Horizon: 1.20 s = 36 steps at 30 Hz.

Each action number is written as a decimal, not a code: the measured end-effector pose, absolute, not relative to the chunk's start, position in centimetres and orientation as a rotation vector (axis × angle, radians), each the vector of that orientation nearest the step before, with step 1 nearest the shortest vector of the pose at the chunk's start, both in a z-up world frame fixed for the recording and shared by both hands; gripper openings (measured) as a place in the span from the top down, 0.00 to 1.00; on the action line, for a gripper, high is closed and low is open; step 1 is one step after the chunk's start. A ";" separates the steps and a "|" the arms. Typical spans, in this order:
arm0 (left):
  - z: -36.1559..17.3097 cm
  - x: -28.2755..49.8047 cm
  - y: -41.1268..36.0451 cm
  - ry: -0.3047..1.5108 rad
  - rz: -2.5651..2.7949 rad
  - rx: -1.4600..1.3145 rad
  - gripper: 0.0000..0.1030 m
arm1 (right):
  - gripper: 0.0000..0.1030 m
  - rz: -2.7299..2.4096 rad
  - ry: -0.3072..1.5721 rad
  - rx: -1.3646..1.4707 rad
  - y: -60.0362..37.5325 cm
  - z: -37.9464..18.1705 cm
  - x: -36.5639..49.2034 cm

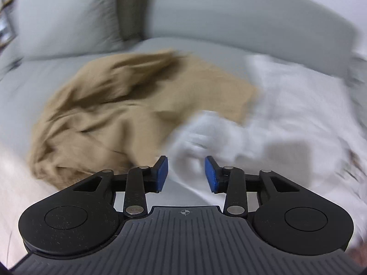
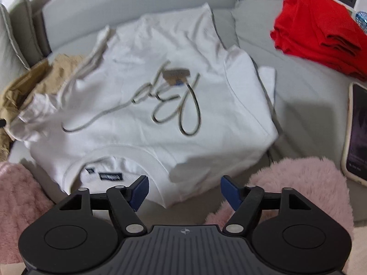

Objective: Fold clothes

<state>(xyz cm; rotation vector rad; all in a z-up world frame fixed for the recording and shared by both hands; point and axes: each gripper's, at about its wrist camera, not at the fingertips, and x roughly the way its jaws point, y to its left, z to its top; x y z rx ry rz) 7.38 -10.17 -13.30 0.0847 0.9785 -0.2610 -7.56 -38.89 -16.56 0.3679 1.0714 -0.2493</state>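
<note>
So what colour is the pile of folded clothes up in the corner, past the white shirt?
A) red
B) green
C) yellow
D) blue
A, because the folded stack lying on the grey bedding beyond the white shirt in the right wrist view is bright red.

Soft, even indoor light, no glare. The left wrist view is smeared by motion blur, worst toward 3 o'clock; the right wrist view is sharper, slightly soft. Fisheye bending curves both edges, with dark corners. Shadows are faint.
</note>
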 end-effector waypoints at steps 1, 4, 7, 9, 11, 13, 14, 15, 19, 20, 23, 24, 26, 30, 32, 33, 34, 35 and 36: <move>-13.5 6.8 -11.1 1.002 -0.317 0.084 0.66 | 0.51 -0.241 1.070 0.352 -38.7 -16.6 -7.1; -15.4 5.2 -16.3 1.062 -0.477 0.132 0.69 | 0.63 -0.224 1.063 0.291 -38.1 -16.9 -4.9; -17.3 4.0 -20.0 1.058 -0.531 0.203 0.69 | 0.62 -0.228 1.053 0.251 -37.7 -17.6 -3.4; -18.8 3.3 -21.5 1.084 -0.544 0.261 0.72 | 0.58 -0.233 1.113 0.250 -37.7 -18.7 -3.1; -20.5 2.1 -22.2 1.146 -0.527 0.324 0.73 | 0.58 -0.217 1.190 0.243 -37.4 -19.5 -3.9; -20.7 1.4 -22.1 1.183 -0.515 0.353 0.71 | 0.58 -0.199 1.220 0.251 -37.2 -19.5 -4.7; -20.6 1.4 -21.8 1.196 -0.507 0.342 0.70 | 0.58 -0.185 1.249 0.285 -37.4 -19.5 -5.3; -20.5 1.4 -21.5 1.204 -0.500 0.325 0.70 | 0.58 -0.171 1.278 0.318 -37.7 -19.6 -5.9; -19.2 1.6 -20.8 1.158 -0.484 0.250 0.67 | 0.55 -0.187 1.145 0.443 -40.1 -17.6 -7.4; -18.6 1.6 -20.9 1.140 -0.495 0.237 0.65 | 0.52 -0.194 1.106 0.436 -40.6 -17.0 -7.3; -17.8 2.0 -22.1 1.104 -0.515 0.217 0.58 | 0.50 -0.224 1.007 0.407 -42.4 -15.8 -7.0; -18.0 2.1 -22.7 1.114 -0.514 0.227 0.57 | 0.50 -0.237 0.982 0.401 -43.1 -15.6 -6.8; -19.1 2.5 -23.5 1.155 -0.503 0.250 0.57 | 0.49 -0.271 0.953 0.402 -44.7 -15.3 -6.5; -20.8 2.7 -23.5 1.193 -0.486 0.248 0.53 | 0.47 -0.386 0.911 0.432 -49.3 -15.8 -6.1; -20.8 2.8 -23.6 1.204 -0.487 0.260 0.53 | 0.45 -0.416 0.894 0.450 -51.1 -16.2 -6.1; -20.8 3.0 -23.7 1.210 -0.487 0.265 0.53 | 0.44 -0.434 0.884 0.462 -52.2 -16.4 -6.0; -20.9 3.0 -23.8 1.215 -0.484 0.266 0.52 | 0.42 -0.454 0.877 0.477 -53.4 -16.7 -5.9; -21.0 3.1 -23.8 1.217 -0.482 0.268 0.52 | 0.42 -0.464 0.876 0.496 -54.4 -17.2 -5.6; -21.1 3.0 -23.9 1.216 -0.479 0.275 0.52 | 0.41 -0.470 0.877 0.517 -55.3 -17.7 -5.4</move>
